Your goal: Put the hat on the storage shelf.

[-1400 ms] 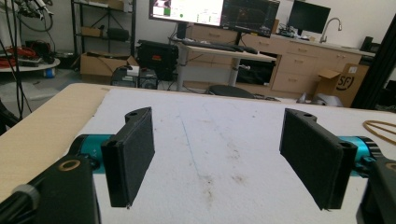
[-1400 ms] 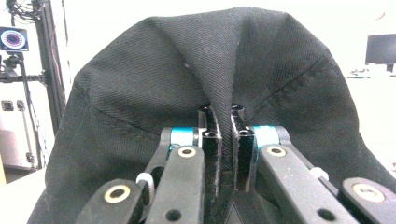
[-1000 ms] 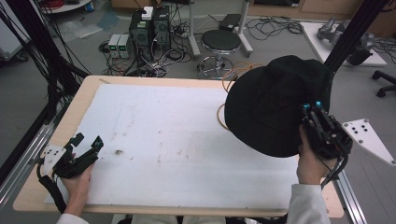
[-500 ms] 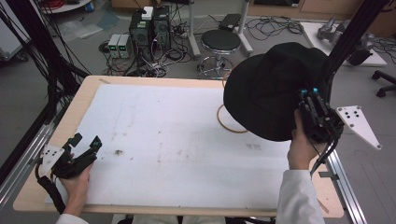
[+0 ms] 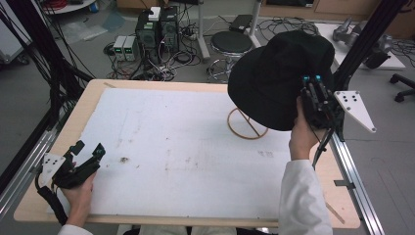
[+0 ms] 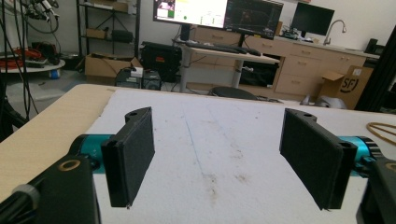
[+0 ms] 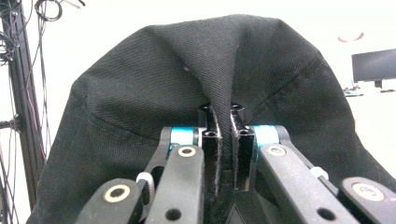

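A black fabric hat hangs in the air over the table's far right part, pinched at its brim by my right gripper. In the right gripper view the jaws stand shut on a fold of the hat, and my right gripper has the cloth squeezed between its pads. Below the hat, a thin wooden ring stand rests on the white mat. My left gripper lies low at the near left corner, open, with nothing between its pads.
The table's wooden edge borders the white mat. Black frame posts rise at the right. A stool, computers and cables stand on the floor beyond the far edge. A monitor and desks show in the left gripper view.
My right gripper has carried the hat away from me and slightly up, uncovering more of the ring stand. The left gripper has stayed put.
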Available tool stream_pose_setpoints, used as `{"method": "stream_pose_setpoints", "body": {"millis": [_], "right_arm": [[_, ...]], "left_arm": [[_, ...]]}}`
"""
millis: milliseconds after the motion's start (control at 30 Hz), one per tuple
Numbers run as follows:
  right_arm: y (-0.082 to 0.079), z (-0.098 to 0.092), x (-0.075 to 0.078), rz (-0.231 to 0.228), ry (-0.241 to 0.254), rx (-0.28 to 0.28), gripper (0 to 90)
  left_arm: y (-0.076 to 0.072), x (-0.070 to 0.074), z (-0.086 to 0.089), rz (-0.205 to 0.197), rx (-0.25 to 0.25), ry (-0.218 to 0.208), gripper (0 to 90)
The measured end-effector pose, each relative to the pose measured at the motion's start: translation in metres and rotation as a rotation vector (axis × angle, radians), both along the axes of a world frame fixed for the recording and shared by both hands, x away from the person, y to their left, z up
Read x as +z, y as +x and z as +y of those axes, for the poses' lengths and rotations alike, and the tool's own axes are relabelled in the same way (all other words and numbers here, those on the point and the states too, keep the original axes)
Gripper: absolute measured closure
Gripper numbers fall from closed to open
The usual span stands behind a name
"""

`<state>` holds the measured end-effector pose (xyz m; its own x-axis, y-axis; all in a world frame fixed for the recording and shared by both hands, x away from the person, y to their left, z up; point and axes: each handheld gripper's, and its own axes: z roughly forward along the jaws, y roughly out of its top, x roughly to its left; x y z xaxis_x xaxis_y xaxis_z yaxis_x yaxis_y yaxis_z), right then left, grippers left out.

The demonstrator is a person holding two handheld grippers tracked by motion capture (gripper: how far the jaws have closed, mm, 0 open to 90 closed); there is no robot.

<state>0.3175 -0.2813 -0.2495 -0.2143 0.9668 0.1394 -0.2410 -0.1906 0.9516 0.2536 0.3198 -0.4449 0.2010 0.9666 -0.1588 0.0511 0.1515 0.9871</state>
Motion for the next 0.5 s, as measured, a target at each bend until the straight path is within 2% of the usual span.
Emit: {"method": "stream_pose_setpoints", "body": {"millis": [367,500], "right_arm": [[0.021,0.01,-0.001,0.012,0.001,-0.002,86.3],[0.03,0.012,-0.004,0.029,0.001,-0.007,86.3]], "left_arm": [[0.0,-0.001,0.0,0.003,0.0,-0.001,26.5],[-0.001,0.0,0.0,0.002,-0.003,-0.005,26.5]]}}
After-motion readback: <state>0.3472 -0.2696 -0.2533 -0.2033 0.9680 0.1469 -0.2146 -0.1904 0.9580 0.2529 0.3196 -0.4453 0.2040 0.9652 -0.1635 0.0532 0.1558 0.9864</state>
